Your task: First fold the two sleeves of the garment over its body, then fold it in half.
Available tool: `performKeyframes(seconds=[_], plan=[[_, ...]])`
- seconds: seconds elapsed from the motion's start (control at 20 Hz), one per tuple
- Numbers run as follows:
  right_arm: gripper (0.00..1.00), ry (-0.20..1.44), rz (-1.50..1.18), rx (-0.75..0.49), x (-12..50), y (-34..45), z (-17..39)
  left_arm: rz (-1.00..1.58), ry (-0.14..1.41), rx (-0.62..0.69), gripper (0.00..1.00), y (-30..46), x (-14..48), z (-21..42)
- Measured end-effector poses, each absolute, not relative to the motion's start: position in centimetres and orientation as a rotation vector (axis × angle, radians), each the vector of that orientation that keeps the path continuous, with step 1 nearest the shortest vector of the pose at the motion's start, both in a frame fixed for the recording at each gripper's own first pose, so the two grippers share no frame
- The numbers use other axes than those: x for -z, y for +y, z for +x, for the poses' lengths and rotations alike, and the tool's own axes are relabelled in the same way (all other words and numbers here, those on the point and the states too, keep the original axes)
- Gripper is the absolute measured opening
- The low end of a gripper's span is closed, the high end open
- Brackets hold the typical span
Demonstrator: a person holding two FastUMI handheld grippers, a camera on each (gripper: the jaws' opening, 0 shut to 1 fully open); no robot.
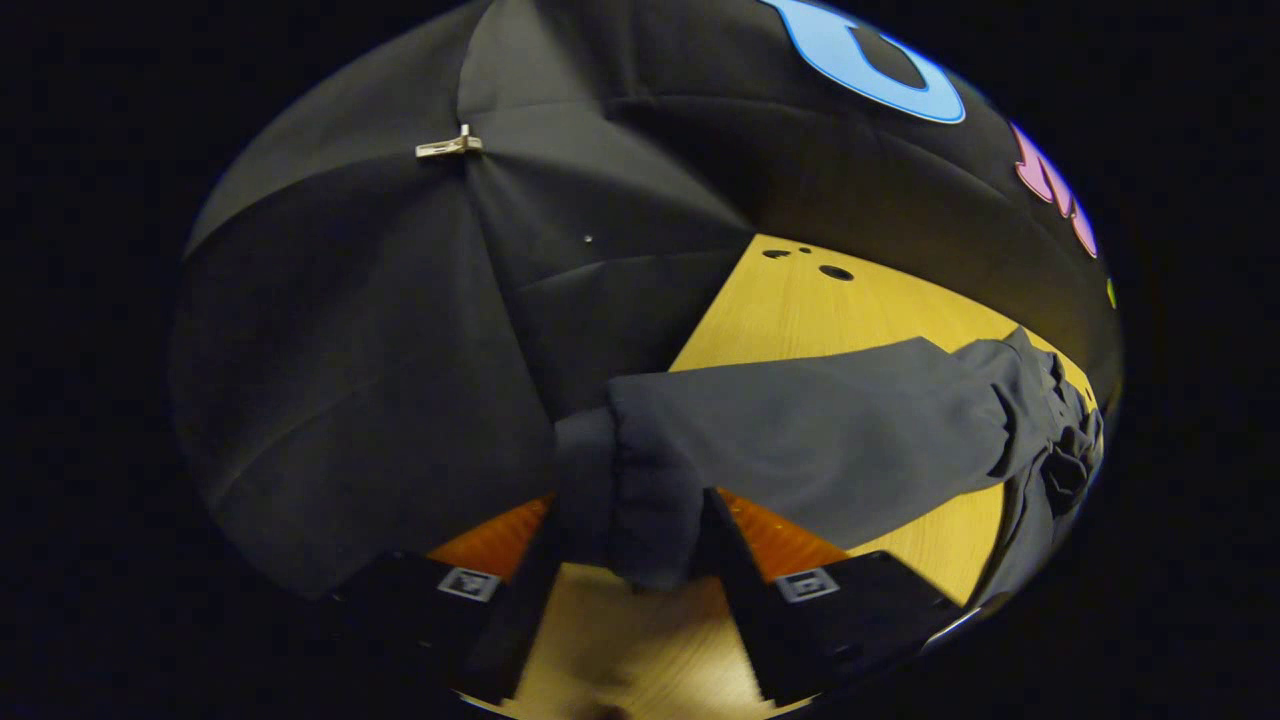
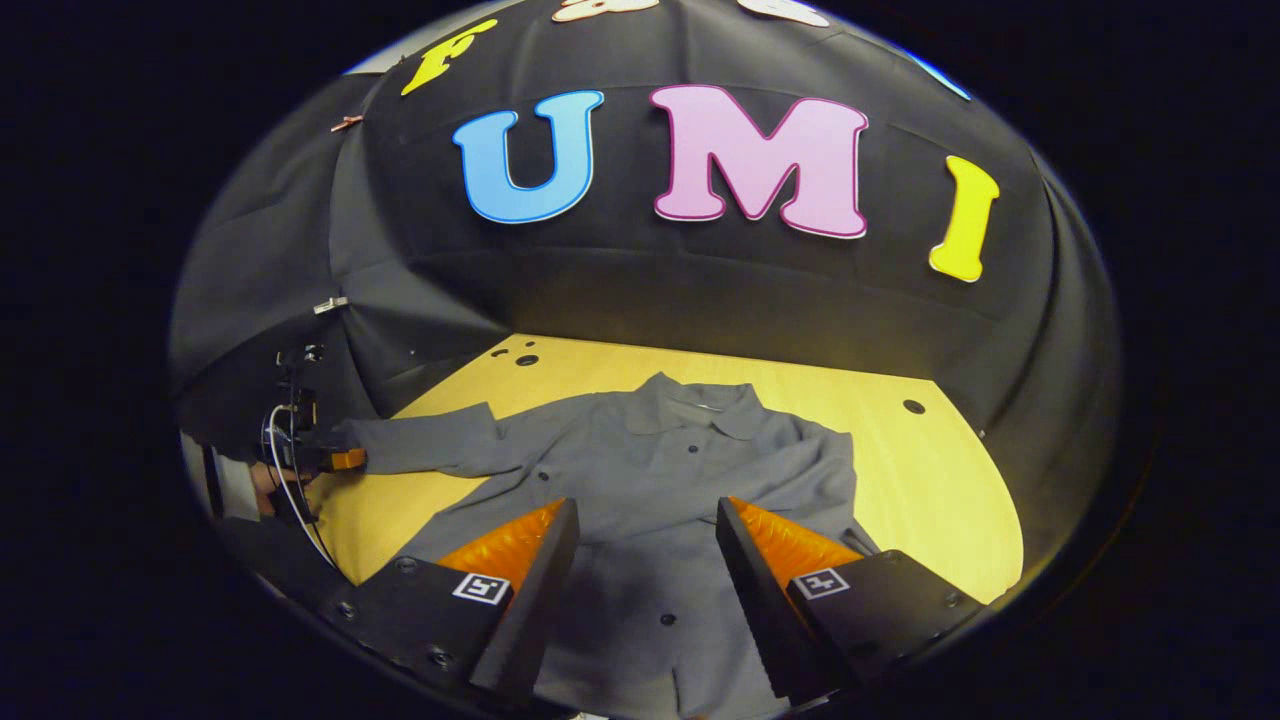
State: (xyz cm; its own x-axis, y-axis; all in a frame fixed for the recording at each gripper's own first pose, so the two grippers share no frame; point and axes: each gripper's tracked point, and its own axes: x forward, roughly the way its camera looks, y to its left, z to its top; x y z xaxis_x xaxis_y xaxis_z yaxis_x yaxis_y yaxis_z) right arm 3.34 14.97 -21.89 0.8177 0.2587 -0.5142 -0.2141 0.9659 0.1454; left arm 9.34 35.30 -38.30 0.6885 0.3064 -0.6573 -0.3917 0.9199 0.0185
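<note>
Left gripper view. The left gripper [image 1: 640, 555] is clenched on the cuff [image 1: 625, 490] of one sleeve [image 1: 820, 430]; both fingers [image 1: 745, 545] press the bunched cloth, which hangs between them at 6 o'clock. The sleeve runs from the cuff toward 3 o'clock, where it joins the shirt [image 1: 1060, 440]. There the shirt is crumpled against the edge of the view and cut off, so its body cannot be made out. The table [image 1: 800, 310] shows above and below the sleeve; three dark holes [image 1: 835, 272] lie near its far edge at 1 o'clock. One metal clip [image 1: 450, 146] sits on the wall cloth at 11 o'clock.

Right gripper view. The right gripper [image 2: 640, 560] is released, its fingers [image 2: 770, 560] spread wide over the lower front of the shirt [image 2: 660, 470] and grasping nothing; whether they touch the cloth cannot be told. The shirt lies flat on the table [image 2: 930, 480], collar [image 2: 700, 405] toward 12 o'clock, its hem cut off at 6 o'clock. Four buttons can be counted down the front [image 2: 691, 450]. One sleeve [image 2: 430, 445] stretches toward 9 o'clock, where the left gripper [image 2: 345, 458] holds its end; the hand behind it is dim and partly hidden. The other sleeve, at 3 o'clock, is mostly hidden behind a finger. Three holes [image 2: 912, 406] are visible in the table.
</note>
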Motion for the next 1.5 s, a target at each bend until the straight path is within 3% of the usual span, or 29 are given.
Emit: performKeyframes(seconds=[0.2,0.8,1.15,1.5], plan=[[0.87,0.557,0.085,-0.215,21.8,12.3,2.6,-0.068,0.724,-0.369,0.13,33.8,36.9,9.8],[0.86,0.535,0.099,-0.148,22.5,4.1,2.1,-0.088,0.370,-0.267,0.10,23.1,19.5,13.2],[0.86,0.563,0.131,-0.074,24.9,-1.4,0.8,-0.071,0.327,-0.111,0.12,12.3,14.5,15.2],[0.86,0.583,0.148,0.000,26.6,-6.2,-0.8,-0.063,0.357,0.075,0.10,0.6,13.6,16.9]])
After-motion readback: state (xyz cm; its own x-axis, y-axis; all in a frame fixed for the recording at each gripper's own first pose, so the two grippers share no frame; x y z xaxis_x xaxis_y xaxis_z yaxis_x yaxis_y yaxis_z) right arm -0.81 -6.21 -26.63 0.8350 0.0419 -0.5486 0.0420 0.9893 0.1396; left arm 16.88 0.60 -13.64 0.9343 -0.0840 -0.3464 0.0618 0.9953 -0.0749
